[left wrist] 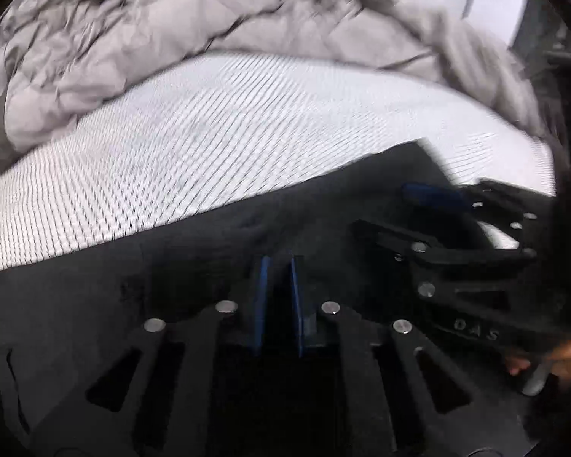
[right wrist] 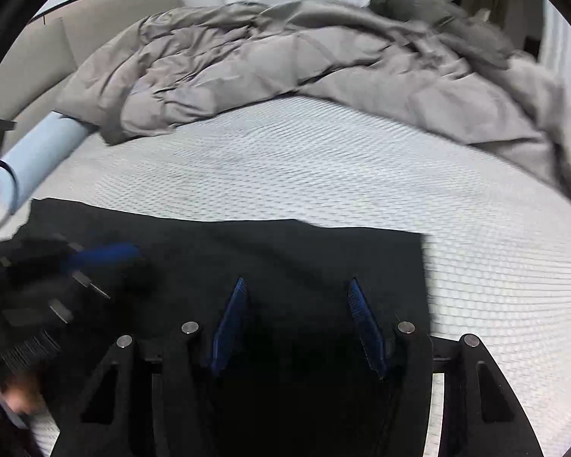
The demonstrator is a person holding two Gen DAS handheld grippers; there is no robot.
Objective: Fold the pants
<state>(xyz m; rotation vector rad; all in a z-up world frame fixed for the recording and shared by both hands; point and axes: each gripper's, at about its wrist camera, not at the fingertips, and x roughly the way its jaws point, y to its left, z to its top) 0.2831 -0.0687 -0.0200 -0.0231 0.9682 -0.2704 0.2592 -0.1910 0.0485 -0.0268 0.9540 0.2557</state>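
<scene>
Black pants [left wrist: 171, 266] lie flat on the white mattress, and the right wrist view shows their straight far edge and right corner [right wrist: 285, 247]. My left gripper [left wrist: 279, 262] has its blue pads drawn nearly together, with a fold of the black cloth pinched between them. It shows blurred at the left of the right wrist view [right wrist: 106, 255]. My right gripper [right wrist: 297, 282] stands open just over the pants, pads wide apart, with nothing pressed between them. It also appears to the right of the left gripper [left wrist: 399, 213].
A white textured mattress [right wrist: 342, 175] extends beyond the pants. A crumpled grey duvet [right wrist: 285, 57] is heaped along the far side and right. A light-blue roll [right wrist: 38, 156] lies at the left. A hand [left wrist: 563, 358] holds the right gripper's handle.
</scene>
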